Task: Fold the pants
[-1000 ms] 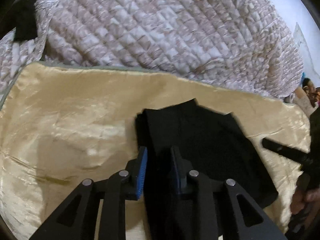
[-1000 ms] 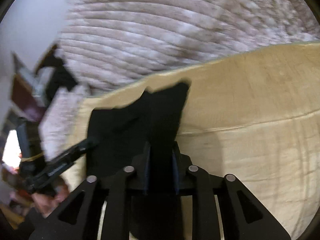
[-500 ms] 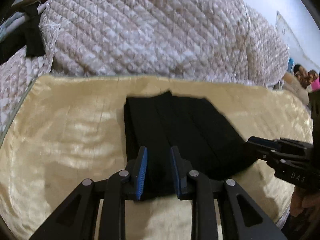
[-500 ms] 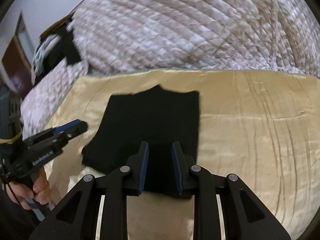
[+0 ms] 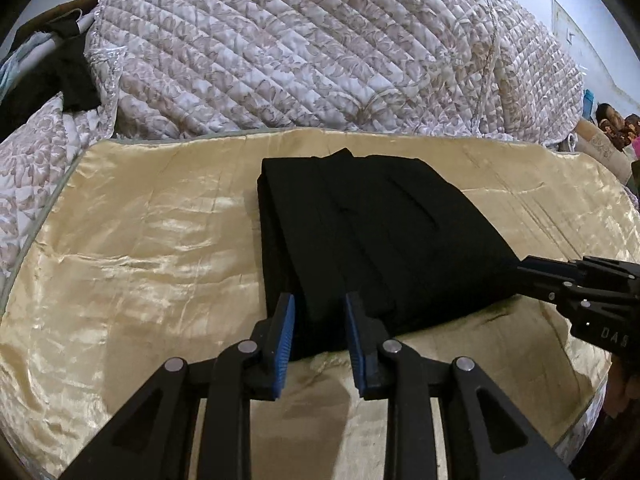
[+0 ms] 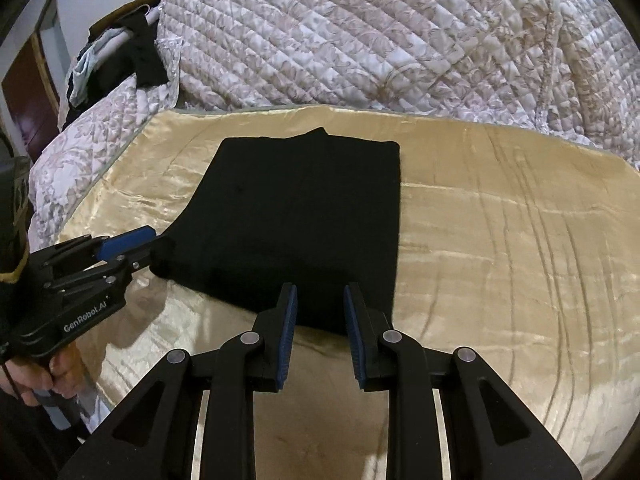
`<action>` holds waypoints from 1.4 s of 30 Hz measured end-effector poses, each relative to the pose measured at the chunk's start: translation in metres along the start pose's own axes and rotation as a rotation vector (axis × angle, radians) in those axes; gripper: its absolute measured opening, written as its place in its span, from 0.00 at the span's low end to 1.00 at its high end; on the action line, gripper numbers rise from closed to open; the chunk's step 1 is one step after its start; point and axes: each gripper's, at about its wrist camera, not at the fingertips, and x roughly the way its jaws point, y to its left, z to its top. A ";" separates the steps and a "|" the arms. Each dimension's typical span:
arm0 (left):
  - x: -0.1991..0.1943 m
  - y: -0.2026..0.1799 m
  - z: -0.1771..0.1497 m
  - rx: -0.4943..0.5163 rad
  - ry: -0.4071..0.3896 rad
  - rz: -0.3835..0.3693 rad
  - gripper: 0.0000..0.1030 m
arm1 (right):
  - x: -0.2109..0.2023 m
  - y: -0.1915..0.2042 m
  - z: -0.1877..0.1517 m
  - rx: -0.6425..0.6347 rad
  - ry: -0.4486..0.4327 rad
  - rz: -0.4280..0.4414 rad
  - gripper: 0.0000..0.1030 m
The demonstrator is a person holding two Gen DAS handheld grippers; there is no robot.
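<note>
The black pants lie folded into a flat rectangle on the gold satin cloth; they also show in the right wrist view. My left gripper is open, its blue-padded fingers just over the near left corner of the pants, holding nothing. My right gripper is open at the near right corner, also empty. Each gripper shows in the other's view: the right one at the pants' right edge, the left one at their left edge.
A quilted floral bedspread rises in a mound behind the cloth. Dark clothes hang at the far left. The satin cloth's near edge drops off below the grippers. A person's hand holds the left gripper's handle.
Both grippers lowered the folded end of the pants onto the cloth, let go and drew back a little. The pants now lie flat and still.
</note>
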 end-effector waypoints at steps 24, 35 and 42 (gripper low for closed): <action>0.010 0.005 0.005 -0.060 0.007 -0.010 0.35 | 0.006 -0.005 0.001 0.079 -0.014 -0.001 0.24; 0.013 0.013 0.007 -0.066 0.012 -0.007 0.39 | 0.035 -0.011 0.043 0.027 0.103 0.024 0.26; 0.016 0.018 0.049 -0.054 -0.021 -0.007 0.39 | 0.040 -0.017 0.070 0.029 0.043 0.033 0.22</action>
